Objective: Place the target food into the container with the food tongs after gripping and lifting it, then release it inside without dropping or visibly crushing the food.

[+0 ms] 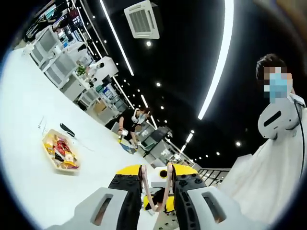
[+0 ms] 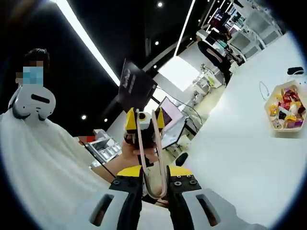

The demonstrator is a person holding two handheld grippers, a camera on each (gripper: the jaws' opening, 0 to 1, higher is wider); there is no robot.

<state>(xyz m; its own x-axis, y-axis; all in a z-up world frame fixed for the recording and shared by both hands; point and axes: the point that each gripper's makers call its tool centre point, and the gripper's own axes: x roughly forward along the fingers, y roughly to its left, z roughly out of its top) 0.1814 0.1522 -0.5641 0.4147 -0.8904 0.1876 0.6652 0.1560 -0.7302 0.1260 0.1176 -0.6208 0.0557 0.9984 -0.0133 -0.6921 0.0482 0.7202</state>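
While both grippers are raised well clear of the white table (image 1: 29, 158), the left gripper (image 1: 157, 184) and the right gripper (image 2: 152, 177) each clamp the pink food tongs (image 2: 152, 153), whose arms sit nearly closed and empty, the snack-filled container (image 1: 61, 153) lying far off.

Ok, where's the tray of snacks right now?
The tray of snacks lies on the white table, left in the left gripper view, right in the right gripper view.
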